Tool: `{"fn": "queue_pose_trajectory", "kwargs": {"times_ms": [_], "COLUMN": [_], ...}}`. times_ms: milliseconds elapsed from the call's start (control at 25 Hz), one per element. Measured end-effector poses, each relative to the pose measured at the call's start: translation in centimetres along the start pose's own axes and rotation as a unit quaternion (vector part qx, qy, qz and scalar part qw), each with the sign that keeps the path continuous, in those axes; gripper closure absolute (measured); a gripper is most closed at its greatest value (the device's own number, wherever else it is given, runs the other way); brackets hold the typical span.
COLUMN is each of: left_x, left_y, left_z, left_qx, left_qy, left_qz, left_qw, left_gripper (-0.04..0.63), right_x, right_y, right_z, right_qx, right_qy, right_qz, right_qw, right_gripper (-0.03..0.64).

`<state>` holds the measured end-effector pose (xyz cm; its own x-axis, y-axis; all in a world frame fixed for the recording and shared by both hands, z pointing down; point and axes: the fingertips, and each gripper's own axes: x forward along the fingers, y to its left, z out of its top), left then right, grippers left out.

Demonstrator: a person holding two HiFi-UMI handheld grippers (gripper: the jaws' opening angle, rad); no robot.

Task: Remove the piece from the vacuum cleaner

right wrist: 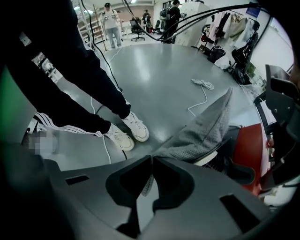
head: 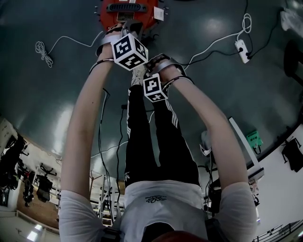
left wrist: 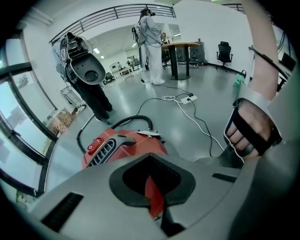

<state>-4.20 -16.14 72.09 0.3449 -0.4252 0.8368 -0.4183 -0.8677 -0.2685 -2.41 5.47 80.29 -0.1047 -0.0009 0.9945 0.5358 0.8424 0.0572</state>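
Below, the right gripper (right wrist: 151,161) has its fingers pinched on a corner of the grey mesh piece (right wrist: 201,131), which stretches across to the red vacuum cleaner (left wrist: 136,143) on the floor (right wrist: 159,70). The left gripper (left wrist: 149,171) hangs over the vacuum cleaner, fingers together.

One red vacuum cleaner (head: 150,12) is counted at 12 o'clock in the head view. Two grippers are counted, the left gripper (left wrist: 150,161) and the right gripper (right wrist: 152,161), and two marker cubes (head: 129,51). One grey mesh piece (right wrist: 201,131), one power strip (head: 242,51) at 2 o'clock, one coiled cable (head: 43,52) at 10 o'clock and two white shoes (right wrist: 136,126) are counted.
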Motion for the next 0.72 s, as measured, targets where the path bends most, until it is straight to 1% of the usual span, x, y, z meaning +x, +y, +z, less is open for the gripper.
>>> {"fn": "queue_pose_trajectory", "kwargs": {"times_ms": [200, 320, 480, 720], "left_x": [0.0, 0.1, 0.1, 0.1], "left_y": [0.1, 0.1, 0.0, 0.1], "left_z": [-0.2, -0.2, -0.2, -0.3], "left_qx": [-0.015, -0.01, -0.013, -0.022], "left_qy": [-0.003, -0.001, -0.002, -0.008], "left_qz": [0.003, 0.002, 0.003, 0.009], "left_qw": [0.9999, 0.9999, 0.9999, 0.9997], "left_gripper": [0.594, 0.594, 0.594, 0.594], "right_x": [-0.2, 0.1, 0.5, 0.9], "right_y": [0.1, 0.1, 0.3, 0.4], "right_z": [-0.1, 0.2, 0.8, 0.7], "right_qx": [0.004, 0.025, 0.045, 0.043], "right_qy": [0.001, 0.007, 0.008, -0.002], "right_qz": [0.003, 0.011, 0.018, 0.013], "right_qw": [1.0, 1.0, 0.999, 0.999], "right_gripper": [0.584, 0.584, 0.584, 0.584]}}
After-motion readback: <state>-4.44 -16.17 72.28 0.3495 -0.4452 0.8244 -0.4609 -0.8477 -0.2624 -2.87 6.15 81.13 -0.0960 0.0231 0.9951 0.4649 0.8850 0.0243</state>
